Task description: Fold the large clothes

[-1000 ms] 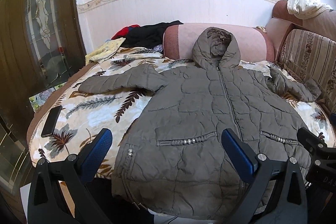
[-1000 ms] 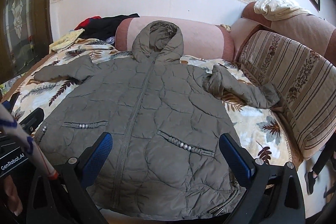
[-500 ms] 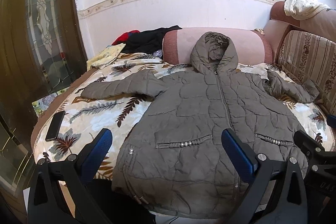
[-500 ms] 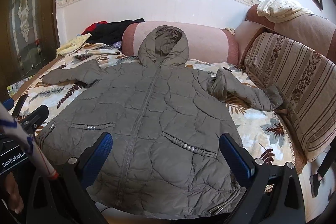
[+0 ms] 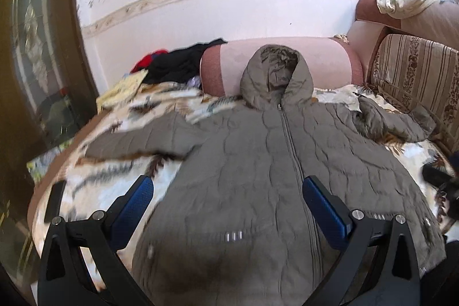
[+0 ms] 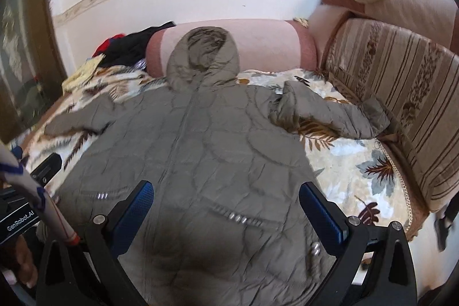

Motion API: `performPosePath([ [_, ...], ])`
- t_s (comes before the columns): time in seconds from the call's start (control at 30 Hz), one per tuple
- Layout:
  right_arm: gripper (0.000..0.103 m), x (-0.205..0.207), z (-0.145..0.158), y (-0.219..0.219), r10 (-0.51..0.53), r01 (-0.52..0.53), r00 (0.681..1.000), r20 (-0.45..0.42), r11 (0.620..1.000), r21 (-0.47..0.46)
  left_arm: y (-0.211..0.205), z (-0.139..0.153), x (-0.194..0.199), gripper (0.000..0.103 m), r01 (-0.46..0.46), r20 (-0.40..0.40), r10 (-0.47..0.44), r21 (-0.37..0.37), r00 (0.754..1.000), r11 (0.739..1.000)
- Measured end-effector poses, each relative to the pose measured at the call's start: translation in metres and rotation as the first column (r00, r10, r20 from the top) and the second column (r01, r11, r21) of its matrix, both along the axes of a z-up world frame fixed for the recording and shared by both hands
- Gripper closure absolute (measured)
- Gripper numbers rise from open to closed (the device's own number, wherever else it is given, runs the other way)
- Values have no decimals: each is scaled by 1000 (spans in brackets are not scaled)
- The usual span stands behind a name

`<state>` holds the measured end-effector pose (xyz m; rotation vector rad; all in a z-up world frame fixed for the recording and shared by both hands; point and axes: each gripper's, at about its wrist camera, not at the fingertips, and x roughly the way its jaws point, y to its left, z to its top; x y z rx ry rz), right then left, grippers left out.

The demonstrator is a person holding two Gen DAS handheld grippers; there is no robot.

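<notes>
Olive-grey quilted hooded puffer jacket lies face up, zipped, spread flat on the bed w/ the leaf-print white-and-brown blanket; hood props against the pink cylindrical bolster cushion at the far end, hem hangs toward me off the near edge. Left gripper hovers over the lower left front panel, jaws spread wide, holding nothing. Right gripper same: jaws wide apart, empty, above the lower right panel near the beaded pocket trim. I judge nothing folded yet, so step in hand = reach for the first fold, prob. the sleeves. Jacket's left-side sleeve lies straight out over the blanket; other sleeve is bent and bunched, cuff close to the striped beige sofa backrest. To do it well I'd send each gripper to its own-side cuff, pinch the cuff only, not the blanket under it, lift a bit and lay the sleeve across the chest parallel to the zip. Puffy fill will spring back, so I'd press the crease down before letting go. Bunched sleeve prob. needs straightening first. Watch the flat black phone-like slab at the bed's left edge, don't sweep it off. Left view is motion-blurred, so exact height over the fabric: can't tell.
</notes>
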<state>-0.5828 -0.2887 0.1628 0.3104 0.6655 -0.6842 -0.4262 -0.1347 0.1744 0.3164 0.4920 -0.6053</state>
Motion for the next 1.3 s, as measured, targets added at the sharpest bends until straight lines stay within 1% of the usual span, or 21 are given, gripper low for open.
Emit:
performPosePath([
  [0.07, 0, -6, 5, -27, -30, 30, 1000, 2, 1000, 7, -20, 0, 13, 0, 7, 48, -7, 0, 999, 1000],
  [0.13, 0, -16, 8, -59, -82, 82, 997, 13, 996, 32, -41, -4, 28, 0, 12, 76, -14, 20, 997, 1000],
  [0.2, 0, -30, 8, -104, -176, 176, 984, -9, 984, 15, -61, -12, 43, 0, 9, 89, -12, 33, 996, 999],
  [0.27, 0, -43, 4, -148, -267, 268, 963, -44, 963, 14, -79, -26, 57, 0, -5, 106, -1, 50, 994, 999],
  [0.33, 1, -57, -3, -194, -347, 350, 936, -58, 936, 47, -86, -39, 70, 0, -11, 101, 7, 41, 995, 999],
  [0.37, 3, -64, -6, -216, -378, 382, 923, -67, 922, 58, -86, -49, 76, 0, -15, 103, 12, 31, 995, 999],
  [0.43, 14, -73, -13, -256, -431, 437, 899, -74, 895, 96, -87, -62, 84, 0, -8, 100, 4, 46, 995, 999],
  [0.5, 16, -81, -19, -287, -481, 487, 873, -76, 866, 114, -91, -71, 91, 0, 1, 97, -8, 77, 995, 997],
  [0.53, 16, -85, -24, -308, -509, 513, 858, -67, 850, 115, -92, -73, 94, 0, 5, 101, -14, 87, 995, 996],
  [0.6, 18, -84, -35, -336, -548, 558, 828, -123, 827, 71, -92, -75, 95, 0, 13, 110, -22, 84, 994, 996],
  [0.63, 21, -83, -42, -349, -558, 569, 820, -127, 819, 75, -91, -76, 97, 0, 16, 107, -25, 84, 994, 996],
  [0.73, 27, -86, -63, -379, -592, 605, 795, -133, 790, 97, -91, -78, 101, 0, 30, 85, -37, 78, 996, 996],
  [0.87, 27, -88, -89, -410, -615, 635, 770, -168, 765, 108, -93, -79, 101, 0, 28, 82, -33, 68, 996, 997],
  [0.97, 30, -89, -99, -425, -615, 636, 770, -171, 762, 122, -95, -81, 103, 0, 21, 86, -27, 67, 996, 998],
  [1.03, 38, -85, -105, -433, -603, 628, 776, -184, 767, 133, -98, -84, 104, 0, 16, 84, -22, 75, 996, 997],
  [1.1, 40, -78, -111, -440, -604, 634, 767, -217, 765, 110, -99, -87, 105, 0, 17, 76, -23, 82, 997, 997],
  [1.13, 45, -75, -113, -442, -595, 625, 774, -217, 772, 112, -100, -88, 106, 0, 15, 74, -21, 87, 997, 996],
  [1.17, 54, -71, -115, -443, -582, 613, 784, -216, 780, 126, -101, -90, 106, 0, 13, 73, -19, 92, 997, 996],
  [1.2, 57, -68, -119, -445, -579, 617, 779, -241, 777, 126, -102, -91, 107, 0, 13, 73, -20, 97, 997, 995],
  [1.23, 71, -66, -119, -444, -574, 612, 780, -249, 783, 114, -103, -91, 107, 0, 13, 74, -21, 99, 997, 995],
  [1.3, 81, -63, -117, -440, -565, 599, 786, -250, 796, 85, -103, -90, 107, 0, 13, 76, -20, 97, 997, 995],
])
